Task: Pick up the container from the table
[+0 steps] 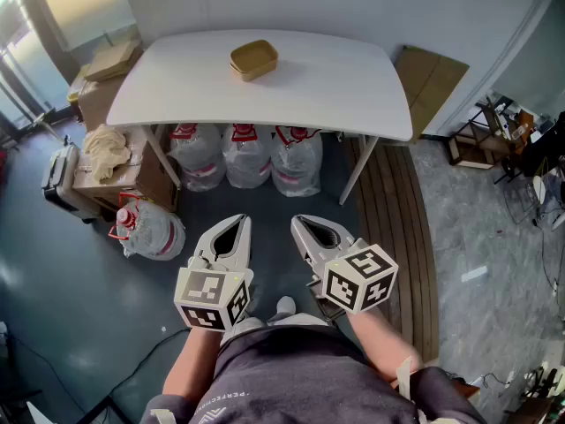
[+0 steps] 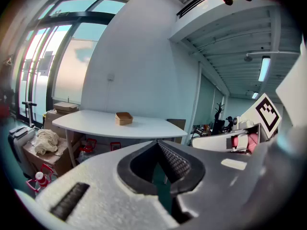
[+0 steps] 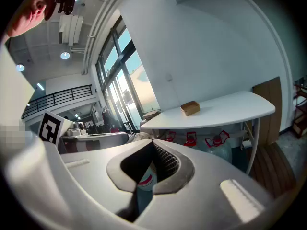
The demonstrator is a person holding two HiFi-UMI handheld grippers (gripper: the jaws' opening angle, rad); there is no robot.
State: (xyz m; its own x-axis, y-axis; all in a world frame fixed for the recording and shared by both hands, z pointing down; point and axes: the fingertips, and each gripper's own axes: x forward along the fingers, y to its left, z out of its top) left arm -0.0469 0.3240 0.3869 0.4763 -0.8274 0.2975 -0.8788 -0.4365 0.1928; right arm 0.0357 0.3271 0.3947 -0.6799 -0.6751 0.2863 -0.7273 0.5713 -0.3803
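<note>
Container (image 1: 254, 59) at 12 o'clock on bench (image 1: 353, 87), well apart from left gripper (image 1: 232, 225) and right gripper (image 1: 304, 223), both closed and empty; best to approach, spread one gripper, then straddle its rim.

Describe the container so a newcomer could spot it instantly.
Find the white table against the far wall. Toward its back edge, left of centre, sits the container. It is a shallow, open tan box, the only thing on the tabletop.
</note>
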